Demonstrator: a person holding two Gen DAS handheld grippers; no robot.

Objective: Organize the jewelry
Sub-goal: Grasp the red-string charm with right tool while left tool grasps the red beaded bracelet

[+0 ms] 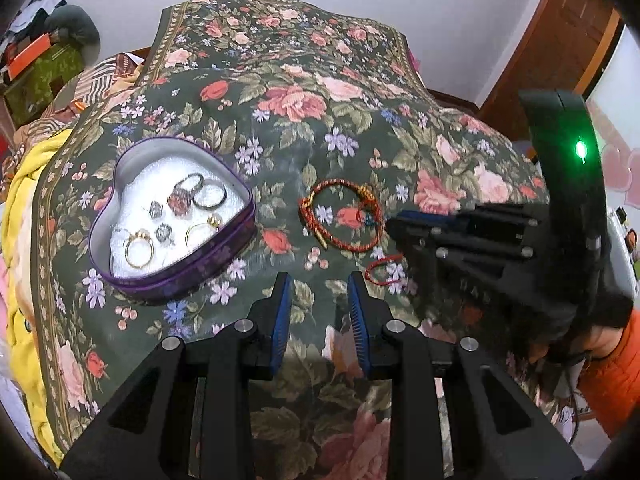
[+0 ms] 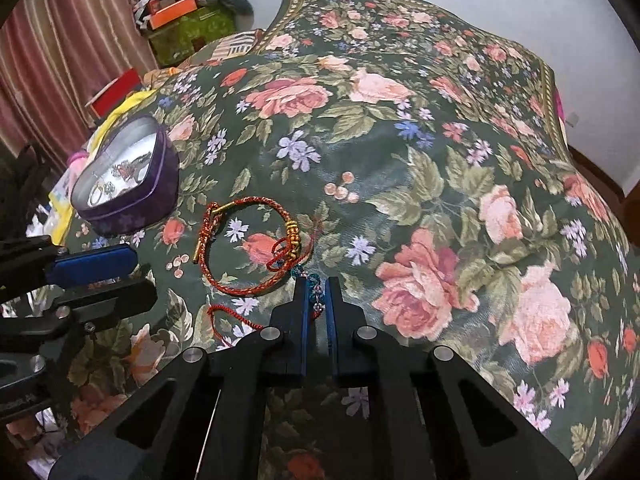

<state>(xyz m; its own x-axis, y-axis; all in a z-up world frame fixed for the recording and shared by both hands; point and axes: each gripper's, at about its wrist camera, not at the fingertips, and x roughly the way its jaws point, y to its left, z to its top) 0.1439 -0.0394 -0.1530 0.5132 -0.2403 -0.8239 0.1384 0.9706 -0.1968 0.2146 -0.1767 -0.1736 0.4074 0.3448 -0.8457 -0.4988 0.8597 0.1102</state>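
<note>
**Bracelets on floral cloth, one teal strand pinched**

Nearest to you, the right gripper (image 2: 316,300) had its jaws drawn narrow around a thin teal beaded strand (image 2: 311,280), the blue pads pressing it from both sides just above the cloth. Whether the strand had left the fabric could not be told.

The left gripper (image 1: 318,300) hung with its jaws apart and nothing between them, over bare floral cloth (image 1: 304,120) short of the jewelry.

Just beyond the right fingertips lay the red braided bracelet (image 2: 256,248), a loose loop with gold beads (image 2: 294,236) and a gold tube end (image 2: 198,250). Its knotted red cords touched the far end of the teal strand; whether they were tied or only overlapping was not clear. A thinner red cord (image 1: 382,270) lay on the cloth beside it, near the right gripper.

Further left sat the purple heart-shaped box (image 1: 176,276), lid off, white padding inside, holding several rings: two gold (image 1: 138,250), a red-stoned one (image 1: 180,202), a dark band (image 1: 210,198) and small silver pieces.

Risks, as judged:
- If you lifted while the strands were tangled, the red bracelet would likely drag along and drop short of the box.
- The grip caught only a thin section; a quick swing could let it slip.
- The box was already crowded, so a careless drop might snag the rings.
</note>
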